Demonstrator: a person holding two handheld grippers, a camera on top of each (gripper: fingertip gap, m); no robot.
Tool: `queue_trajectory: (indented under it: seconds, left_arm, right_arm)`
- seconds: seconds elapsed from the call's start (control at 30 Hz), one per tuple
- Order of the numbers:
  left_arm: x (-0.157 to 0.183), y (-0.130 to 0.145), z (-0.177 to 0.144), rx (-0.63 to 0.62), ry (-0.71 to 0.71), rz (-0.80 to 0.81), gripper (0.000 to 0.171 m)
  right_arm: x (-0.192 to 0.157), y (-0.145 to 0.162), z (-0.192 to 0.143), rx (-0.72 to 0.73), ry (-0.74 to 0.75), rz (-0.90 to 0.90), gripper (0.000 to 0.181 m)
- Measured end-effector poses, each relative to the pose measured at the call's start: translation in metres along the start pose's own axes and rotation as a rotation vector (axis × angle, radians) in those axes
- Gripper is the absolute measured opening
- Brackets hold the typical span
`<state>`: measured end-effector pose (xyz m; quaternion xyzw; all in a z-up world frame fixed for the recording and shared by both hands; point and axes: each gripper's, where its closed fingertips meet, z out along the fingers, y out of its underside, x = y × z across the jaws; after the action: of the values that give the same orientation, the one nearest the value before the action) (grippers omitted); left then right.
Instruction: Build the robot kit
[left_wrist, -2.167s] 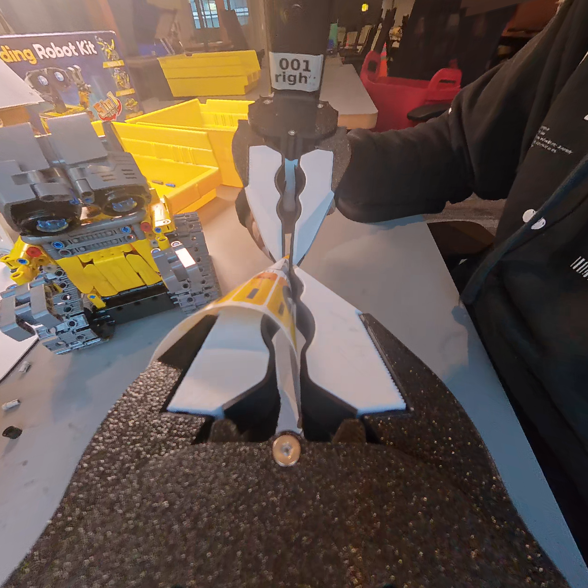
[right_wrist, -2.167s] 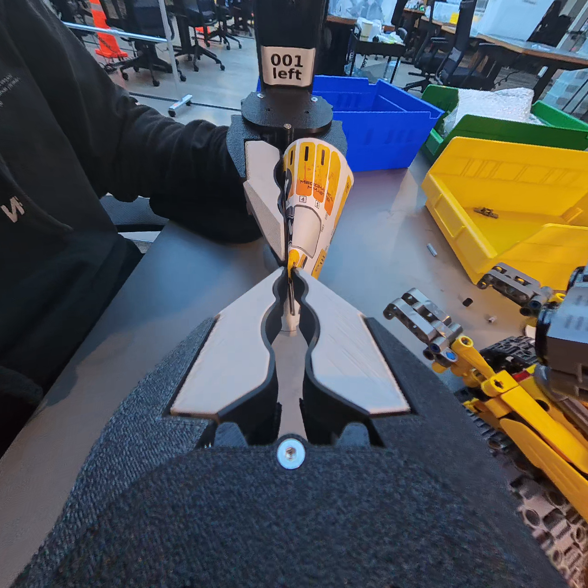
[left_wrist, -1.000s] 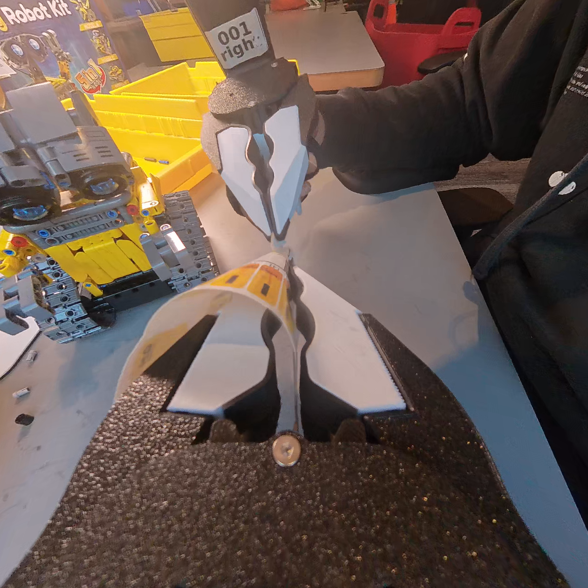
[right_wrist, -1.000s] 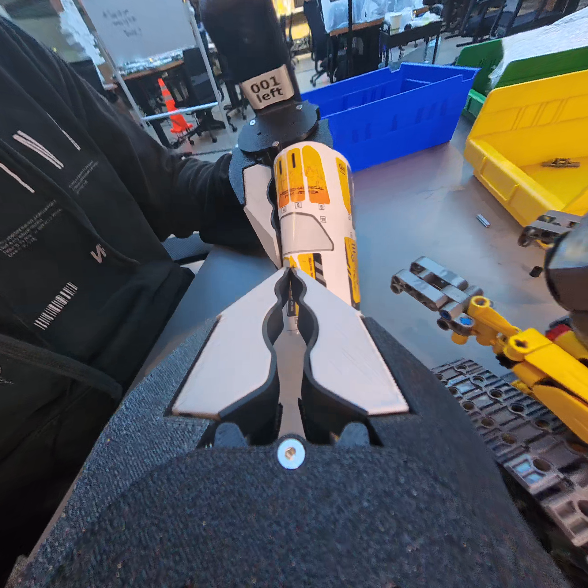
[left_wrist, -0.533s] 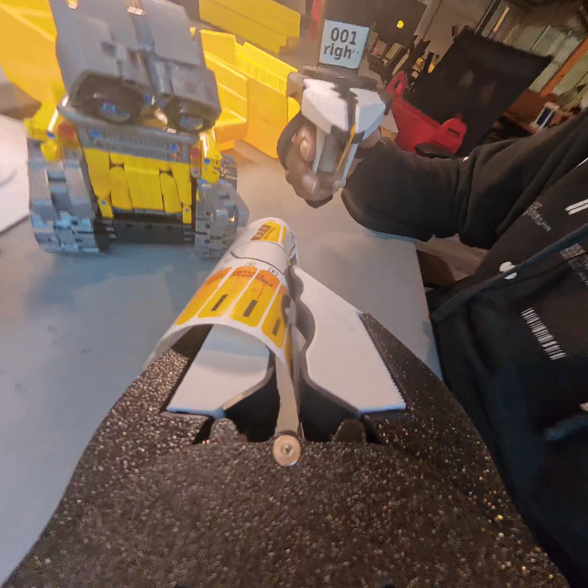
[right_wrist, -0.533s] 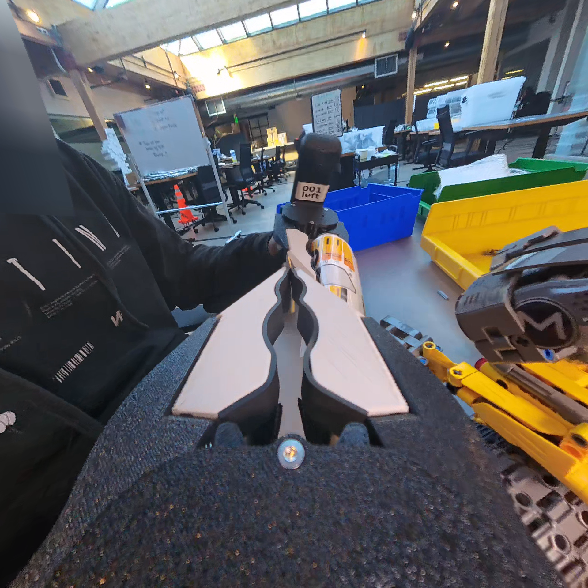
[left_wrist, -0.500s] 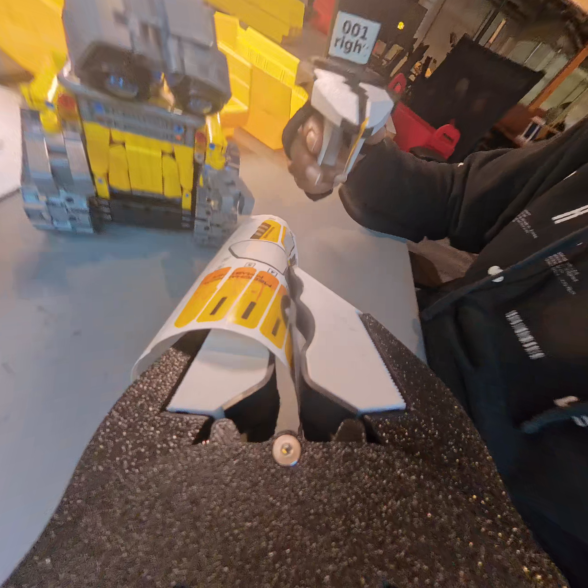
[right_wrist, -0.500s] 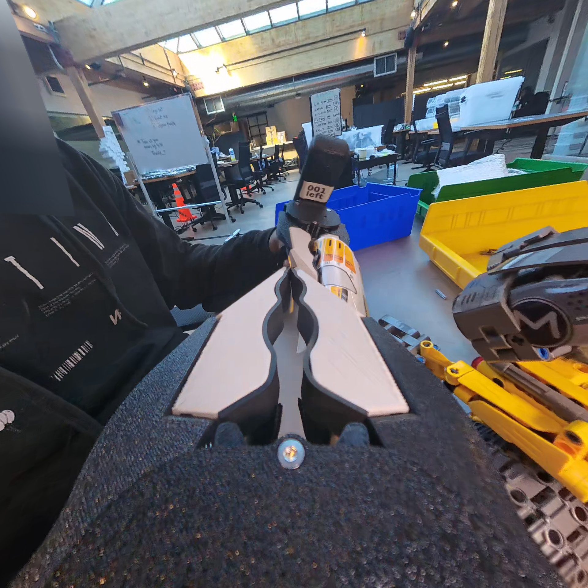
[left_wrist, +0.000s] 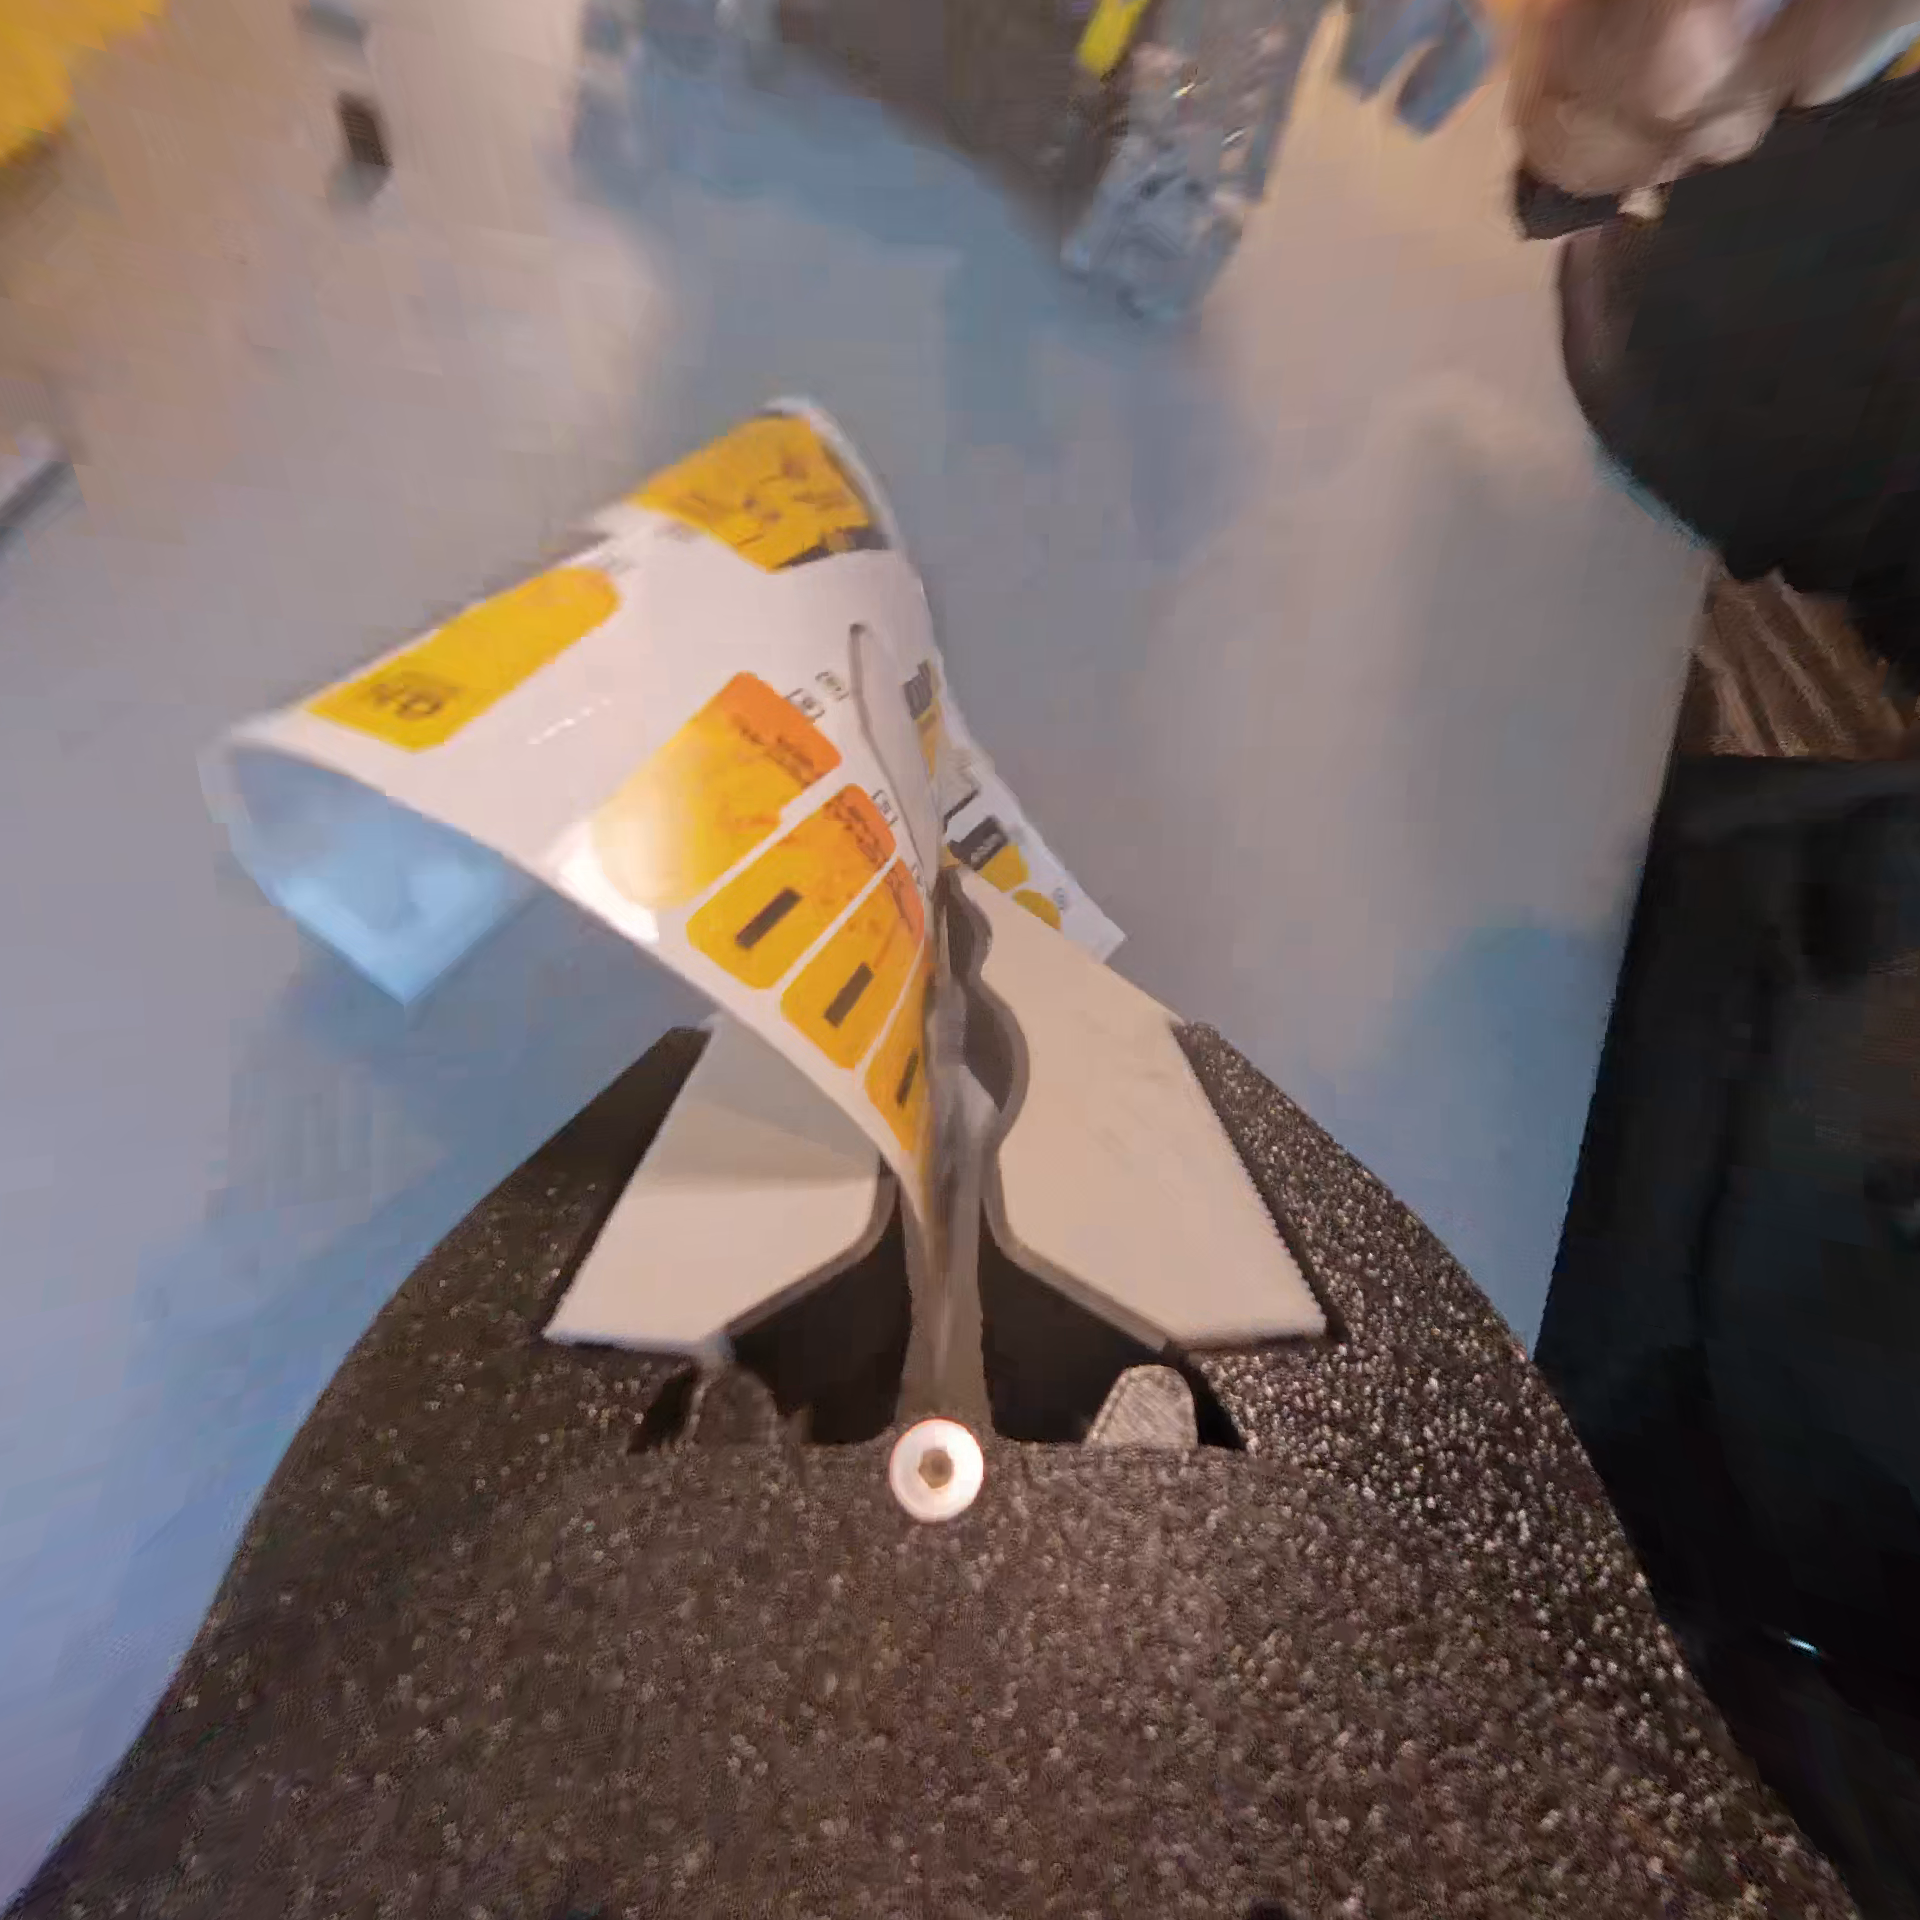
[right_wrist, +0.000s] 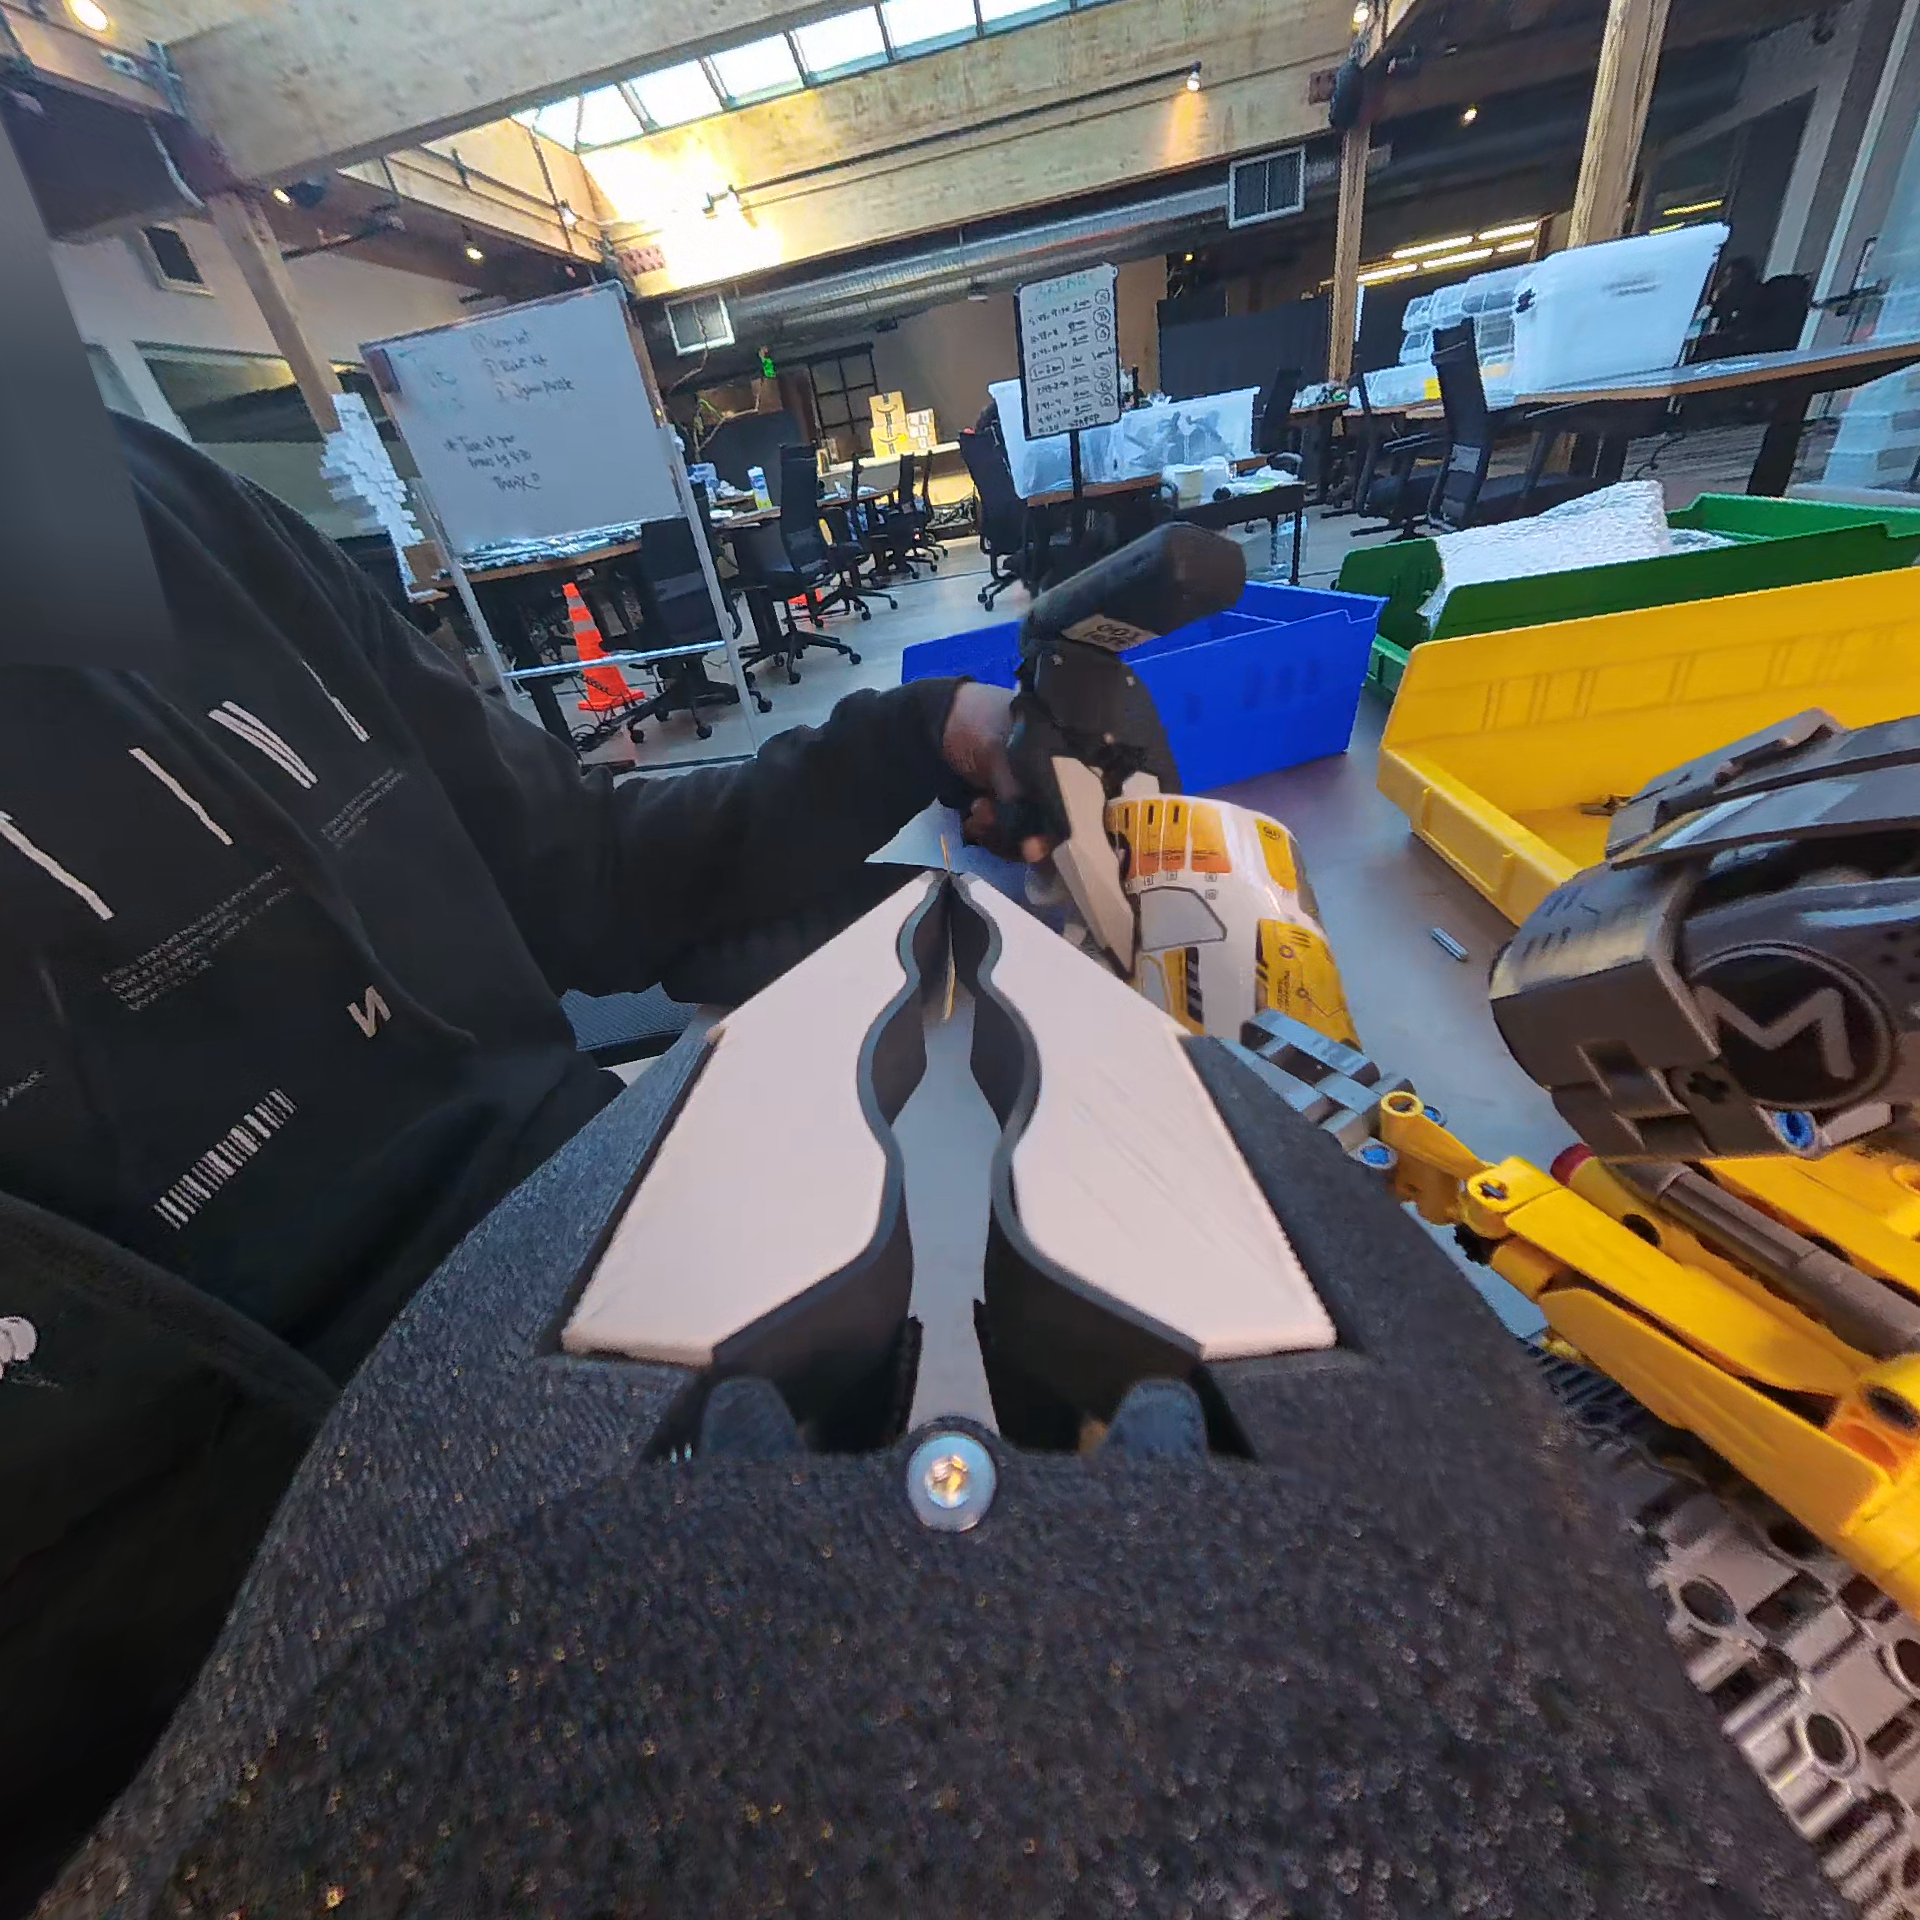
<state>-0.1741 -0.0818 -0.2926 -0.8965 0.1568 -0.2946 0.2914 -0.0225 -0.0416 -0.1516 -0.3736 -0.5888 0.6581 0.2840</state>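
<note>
My left gripper (left_wrist: 940, 904) is shut on the edge of a curled white sticker sheet (left_wrist: 675, 748) with yellow and orange stickers, held low over the grey table (left_wrist: 312, 364). This view is motion-blurred. In the right wrist view the left gripper (right_wrist: 1081, 873) and the sheet (right_wrist: 1216, 904) sit near the table, beside a yellow and grey brick-built robot model (right_wrist: 1714, 1039). My right gripper (right_wrist: 948, 883) is shut on a thin yellow sticker (right_wrist: 950, 992), seen edge-on between its fingers, held up and apart from the sheet.
A person in a black sweater (right_wrist: 260, 935) sits at the left. A yellow bin (right_wrist: 1662, 707), a blue bin (right_wrist: 1247, 686) and a green bin (right_wrist: 1558, 582) stand at the table's far side. Small loose parts (right_wrist: 1447, 942) lie near the yellow bin. There is about 20 cm between the tips of the two grippers.
The two grippers have moved apart. The left gripper has swung down toward the table with the sheet. The right gripper stays raised, shut on the thin sticker.
</note>
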Motion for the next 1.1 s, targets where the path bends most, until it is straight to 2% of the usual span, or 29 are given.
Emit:
queue_trajectory:
  seconds: [0.2,0.37,0.5,0.6,0.8,0.97,1.1]
  left_arm:
    - [-0.014,0.011,-0.002,-0.035,-0.035,-0.094,0.0]
    - [0.025,0.036,-0.004,-0.142,0.103,0.061,0.0]
    - [-0.005,0.024,-0.009,-0.077,-0.02,-0.039,0.01]
    - [-0.018,0.017,-0.015,-0.029,-0.076,-0.067,0.027]
    - [-0.02,0.017,-0.023,-0.045,-0.165,-0.028,0.073]
    - [-0.031,0.01,-0.044,-0.062,-0.387,0.032,0.09]
    - [-0.041,-0.011,-0.075,-0.017,-0.603,0.102,0.097]
  right_arm:
    - [0.0,0.008,0.004,-0.038,-0.007,0.008,0.0]
    - [0.0,0.012,0.003,-0.055,-0.006,0.011,0.0]
    - [0.002,0.014,0.005,-0.06,-0.01,0.027,0.0]
    - [0.002,0.016,0.005,-0.071,-0.006,0.023,0.0]
    - [0.004,0.017,0.004,-0.07,0.001,0.027,0.0]
    - [0.008,0.019,0.004,-0.072,0.006,0.039,0.0]
    - [0.011,0.02,0.003,-0.068,0.014,0.046,0.0]
